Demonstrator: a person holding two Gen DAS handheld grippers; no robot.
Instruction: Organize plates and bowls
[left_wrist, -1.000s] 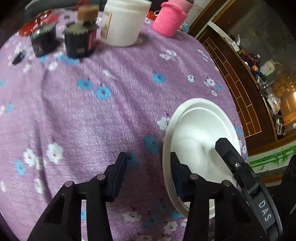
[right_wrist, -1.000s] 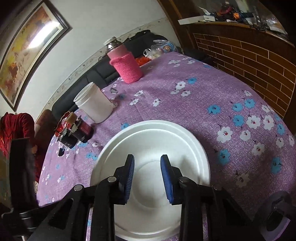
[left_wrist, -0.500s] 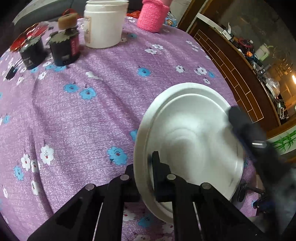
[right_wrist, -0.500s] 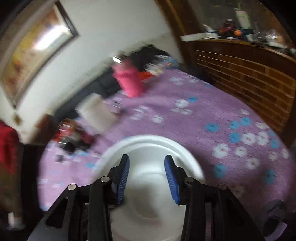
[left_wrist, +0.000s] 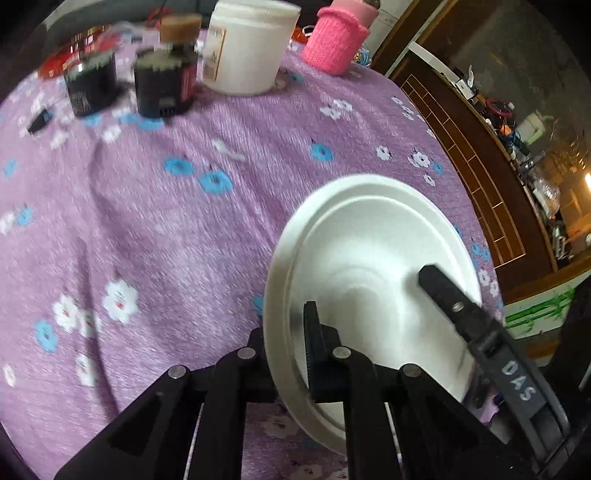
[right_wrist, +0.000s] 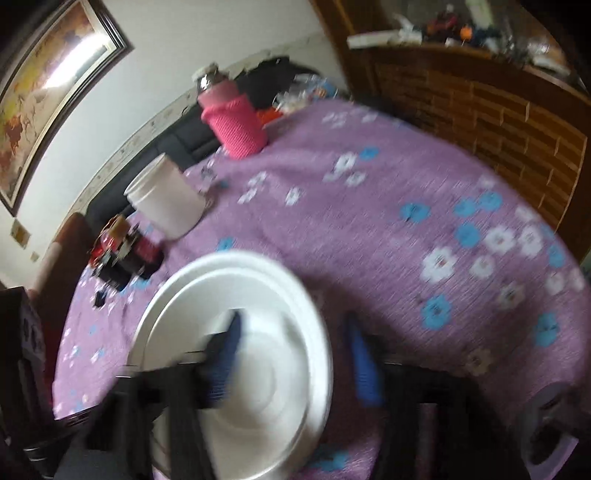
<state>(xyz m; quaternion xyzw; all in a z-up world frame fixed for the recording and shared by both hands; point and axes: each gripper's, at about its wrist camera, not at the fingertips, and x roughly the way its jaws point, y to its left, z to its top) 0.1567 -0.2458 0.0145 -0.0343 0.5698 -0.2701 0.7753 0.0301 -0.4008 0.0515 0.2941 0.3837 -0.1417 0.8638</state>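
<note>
L gripper (left_wrist: 286, 339): matte black plastic linkage arms, angular, w/ round silver pivot pins at the joints. Fingers (left_wrist: 312, 345) black, ribbed pad faces, thin and flat seen edge-on. R gripper's (right_wrist: 295, 362) finger, seen from the left wrist view, is a long black bar w/ one small silver screw; further back a grey band carries white hand-lettered "DAS". In its own view the R gripper is motion-blurred: black body and arms, fingers (right_wrist: 364, 365) faced w/ bright blue ribbed pads. No cables, skin or sleeves to be seen.
</note>
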